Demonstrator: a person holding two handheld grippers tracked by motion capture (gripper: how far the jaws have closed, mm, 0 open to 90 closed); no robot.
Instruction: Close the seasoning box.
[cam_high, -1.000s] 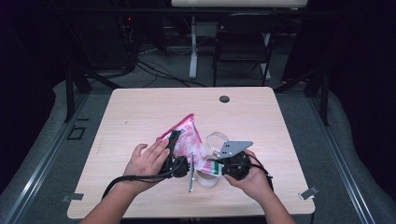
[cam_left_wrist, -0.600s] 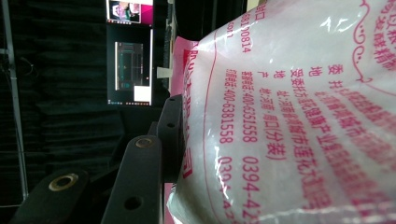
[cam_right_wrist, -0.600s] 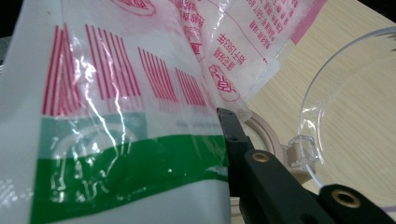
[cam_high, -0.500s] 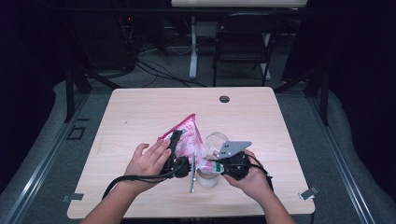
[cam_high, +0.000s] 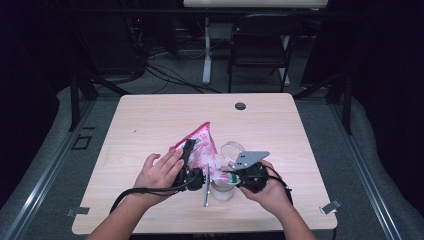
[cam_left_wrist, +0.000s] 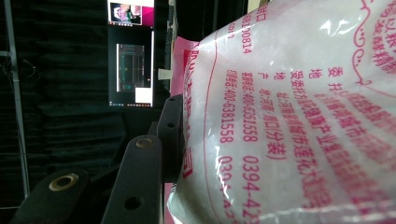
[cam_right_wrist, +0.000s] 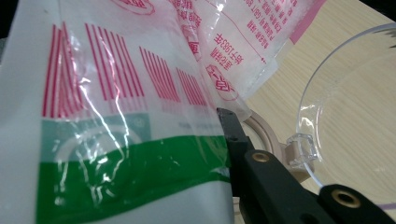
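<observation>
On the near tabletop, the left gripper clamps its fingers on the pink-and-white printed plastic bag, barely shifted in a second; the right gripper grips its lower edge above a clear lidded container, suggesting pouring is not yet under way.

bag cut off R/bottom | hides L gripper's 2nd finger

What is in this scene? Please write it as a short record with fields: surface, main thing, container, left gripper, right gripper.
surface: light wooden table
main thing: pink and white printed plastic bag, holding something white
container: clear plastic container with open lid, beside the bag
left gripper: jaws along the bag's side
right gripper: jaw against the bag's green-banded end
</observation>
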